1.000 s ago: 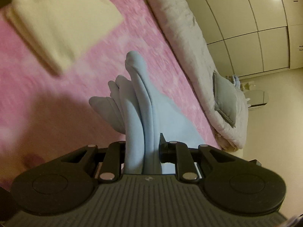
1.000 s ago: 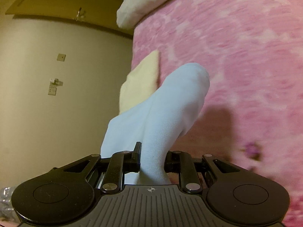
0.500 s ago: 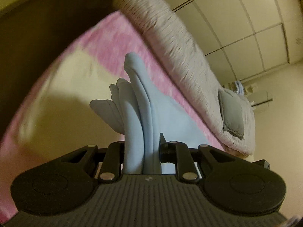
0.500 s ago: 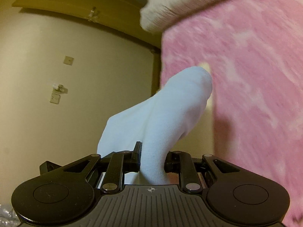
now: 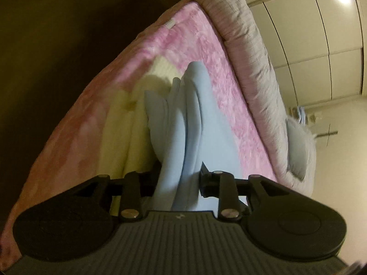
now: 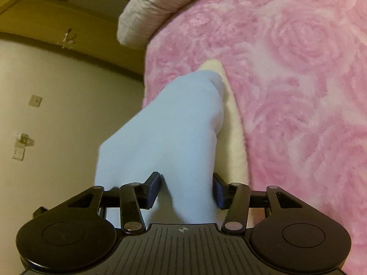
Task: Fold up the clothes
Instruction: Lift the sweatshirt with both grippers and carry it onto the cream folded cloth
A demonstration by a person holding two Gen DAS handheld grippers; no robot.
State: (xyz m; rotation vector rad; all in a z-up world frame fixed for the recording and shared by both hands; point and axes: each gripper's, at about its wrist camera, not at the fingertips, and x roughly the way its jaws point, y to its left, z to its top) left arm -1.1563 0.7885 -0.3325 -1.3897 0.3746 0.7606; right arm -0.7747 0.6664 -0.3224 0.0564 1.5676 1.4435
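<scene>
A folded light blue garment (image 5: 195,114) stands between the fingers of my left gripper (image 5: 179,178). The jaws are opening, and the cloth still fills the gap and touches both pads. Its other end (image 6: 174,126) lies between the fingers of my right gripper (image 6: 185,190). Those jaws are opening too, and a gap shows beside the left pad. The blue garment hangs just over a folded cream garment (image 5: 123,133) (image 6: 231,123) near the edge of the bed's pink blanket (image 5: 229,91) (image 6: 298,80).
A rolled grey quilt (image 5: 252,52) (image 6: 160,6) runs along the far side of the bed, with a grey pillow (image 5: 298,151) at its end. Wardrobe doors (image 5: 309,34) stand beyond. The bed edge drops to a wall (image 6: 68,114) on the left in the right wrist view.
Both grippers carried the blue garment across the pink blanket and down over the cream garment at the bed's edge. The right jaws have spread wide apart; the left jaws have widened a little.
</scene>
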